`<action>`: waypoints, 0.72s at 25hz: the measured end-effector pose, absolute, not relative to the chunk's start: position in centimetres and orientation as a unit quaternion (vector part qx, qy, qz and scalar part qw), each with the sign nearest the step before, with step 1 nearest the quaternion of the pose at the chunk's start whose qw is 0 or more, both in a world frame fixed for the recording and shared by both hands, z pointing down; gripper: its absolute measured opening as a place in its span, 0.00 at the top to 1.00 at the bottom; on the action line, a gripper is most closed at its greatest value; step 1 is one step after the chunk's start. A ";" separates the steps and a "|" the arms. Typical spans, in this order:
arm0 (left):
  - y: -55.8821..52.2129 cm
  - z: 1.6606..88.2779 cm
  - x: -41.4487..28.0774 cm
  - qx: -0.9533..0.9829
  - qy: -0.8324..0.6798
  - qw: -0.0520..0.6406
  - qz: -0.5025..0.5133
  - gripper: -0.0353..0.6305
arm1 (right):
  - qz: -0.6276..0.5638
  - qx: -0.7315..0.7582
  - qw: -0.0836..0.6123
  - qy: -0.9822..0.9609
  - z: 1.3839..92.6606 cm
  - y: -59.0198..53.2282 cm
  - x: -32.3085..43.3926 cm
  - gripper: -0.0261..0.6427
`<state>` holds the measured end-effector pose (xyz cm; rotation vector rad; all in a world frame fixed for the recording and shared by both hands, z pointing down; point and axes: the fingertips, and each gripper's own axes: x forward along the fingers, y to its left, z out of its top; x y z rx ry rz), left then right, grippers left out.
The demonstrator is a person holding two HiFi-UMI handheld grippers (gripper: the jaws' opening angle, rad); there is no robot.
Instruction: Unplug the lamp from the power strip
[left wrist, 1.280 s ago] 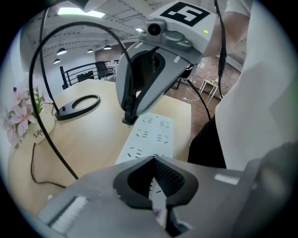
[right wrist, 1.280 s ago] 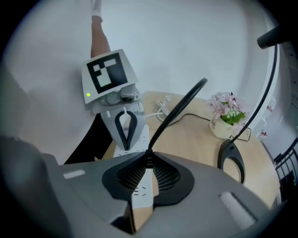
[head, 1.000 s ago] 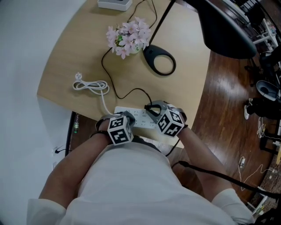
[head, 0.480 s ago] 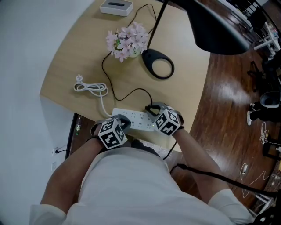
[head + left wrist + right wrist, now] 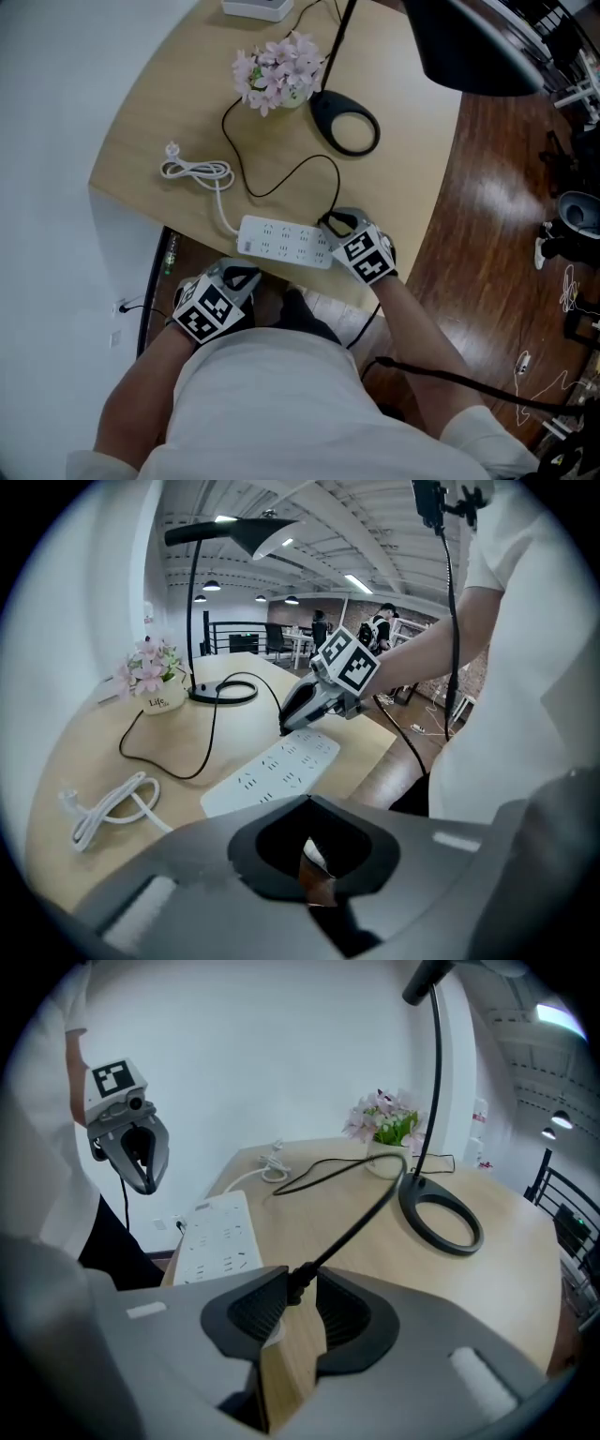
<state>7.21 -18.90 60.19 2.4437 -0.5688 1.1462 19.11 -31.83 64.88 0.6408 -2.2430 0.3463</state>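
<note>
R gripper point(image 5: 336, 225) tight on lamp plug point(image 5: 300, 1281), beside pwr strip point(image 5: 281, 242)

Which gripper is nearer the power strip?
Right. The right gripper is at one end of the power strip, shut on the lamp plug; the left gripper hangs beyond the table edge.

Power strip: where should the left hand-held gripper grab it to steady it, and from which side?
Probably the left end of the power strip, near where its white cord exits, coming from above with jaws across the short width. It lies flat, sockets up, so only the width offers a pinch. The right hand-held gripper occupies the right end, shut on the lamp plug.
</note>
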 end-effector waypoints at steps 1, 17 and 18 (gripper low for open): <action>-18.4 60.0 6.9 0.870 -0.202 0.189 0.407 0.94 | 0.139 0.258 0.382 -0.876 64.9 -31.6 19.4 0.81; -10.6 50.7 -5.4 0.927 -0.223 0.170 0.249 0.94 | 0.169 0.423 0.338 -0.824 58.4 -19.0 18.0 0.80; -9.4 50.1 -6.7 0.930 -0.222 0.174 0.234 0.94 | 0.174 0.435 0.324 -0.822 57.3 -17.0 16.9 0.79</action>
